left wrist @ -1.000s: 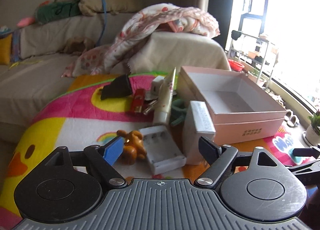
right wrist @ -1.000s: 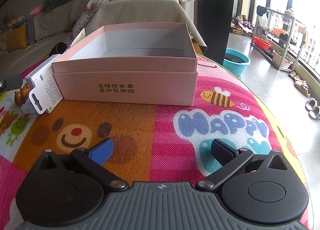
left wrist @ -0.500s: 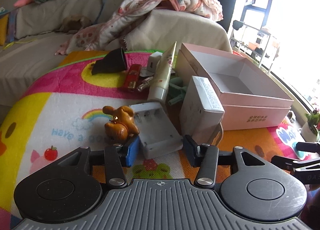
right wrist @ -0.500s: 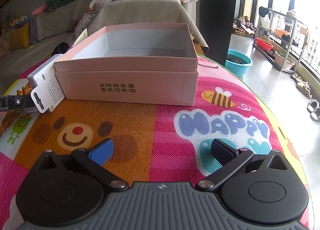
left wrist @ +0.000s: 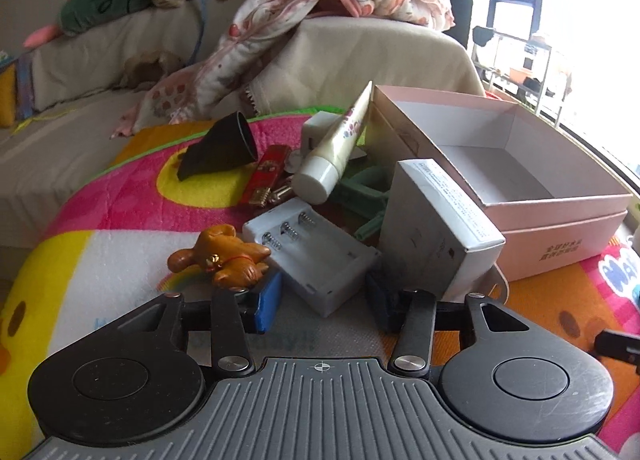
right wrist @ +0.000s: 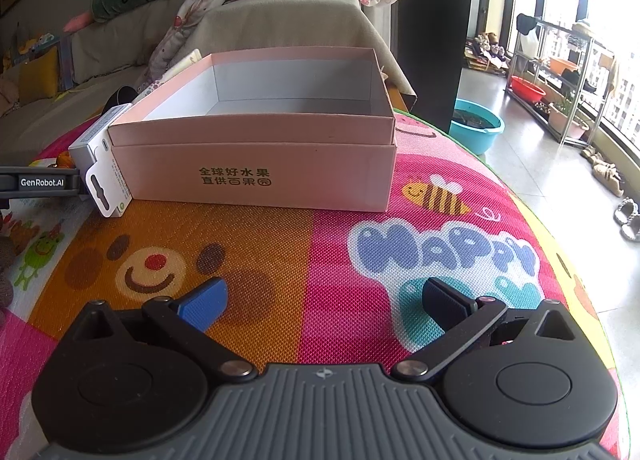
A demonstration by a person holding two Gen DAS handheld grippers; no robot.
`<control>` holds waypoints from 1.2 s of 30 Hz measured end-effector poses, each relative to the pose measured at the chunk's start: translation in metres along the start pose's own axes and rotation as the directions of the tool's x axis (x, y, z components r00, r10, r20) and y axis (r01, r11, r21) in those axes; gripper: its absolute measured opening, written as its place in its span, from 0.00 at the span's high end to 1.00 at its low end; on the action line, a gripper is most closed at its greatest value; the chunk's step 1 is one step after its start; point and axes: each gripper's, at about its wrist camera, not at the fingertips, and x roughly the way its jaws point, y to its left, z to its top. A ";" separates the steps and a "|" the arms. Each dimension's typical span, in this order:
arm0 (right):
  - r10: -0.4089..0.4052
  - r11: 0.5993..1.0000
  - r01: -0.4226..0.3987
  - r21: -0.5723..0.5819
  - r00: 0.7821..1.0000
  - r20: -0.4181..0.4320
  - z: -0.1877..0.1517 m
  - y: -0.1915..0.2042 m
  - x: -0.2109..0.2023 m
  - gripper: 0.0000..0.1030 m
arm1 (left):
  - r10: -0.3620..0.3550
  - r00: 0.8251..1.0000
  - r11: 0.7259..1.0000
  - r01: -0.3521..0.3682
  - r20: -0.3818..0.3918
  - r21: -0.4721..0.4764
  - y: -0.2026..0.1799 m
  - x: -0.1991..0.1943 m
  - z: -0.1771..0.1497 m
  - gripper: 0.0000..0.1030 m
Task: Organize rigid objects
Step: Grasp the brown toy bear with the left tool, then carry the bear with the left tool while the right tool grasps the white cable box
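Bright cartoon play mat (right wrist: 328, 260) covers the surface, with a blanket-draped sofa (left wrist: 360, 48) behind it and a sunlit window to the right. On the mat's far right part stands an open pink cardboard box (right wrist: 256, 176), its white inside holding nothing visible. Just beside the box's left wall leans a white retail carton (left wrist: 436, 228), tilted on edge. Left of that carton lies a white battery charger (left wrist: 312, 248) with its spring slots up, and a brown dog figurine (left wrist: 224, 260) touches its left side. Behind them sit a cream tube (left wrist: 336, 152) propped against the box corner, a red lighter-like case (left wrist: 266, 172), a black cone-shaped piece (left wrist: 222, 148) and some green plastic parts (left wrist: 360, 188).

The left gripper (left wrist: 324, 306) is partly closed, its fingers flanking the charger's near corner without clearly touching it. The right gripper (right wrist: 324, 300) hangs wide apart over the mat in front of the box, holding nothing.
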 end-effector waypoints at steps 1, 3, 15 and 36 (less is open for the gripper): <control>0.000 1.000 0.000 0.000 1.000 0.000 0.000 0.000 0.000 0.00 | 0.011 1.000 1.000 -0.011 0.002 0.007 0.004 -0.002 -0.002 0.50; 0.000 1.000 0.000 0.000 1.000 0.000 0.000 0.000 0.000 0.00 | 0.045 0.999 0.999 -0.045 0.006 0.015 0.014 -0.006 -0.005 0.50; 0.001 1.000 -0.001 0.001 1.000 0.000 0.000 0.000 0.000 0.00 | -0.114 0.990 0.993 0.112 0.086 0.019 0.042 -0.054 -0.019 0.51; -0.002 1.000 0.002 -0.010 1.000 -0.025 0.004 0.001 0.001 0.00 | -0.088 0.996 0.995 0.088 0.011 -0.047 0.084 0.010 0.010 0.61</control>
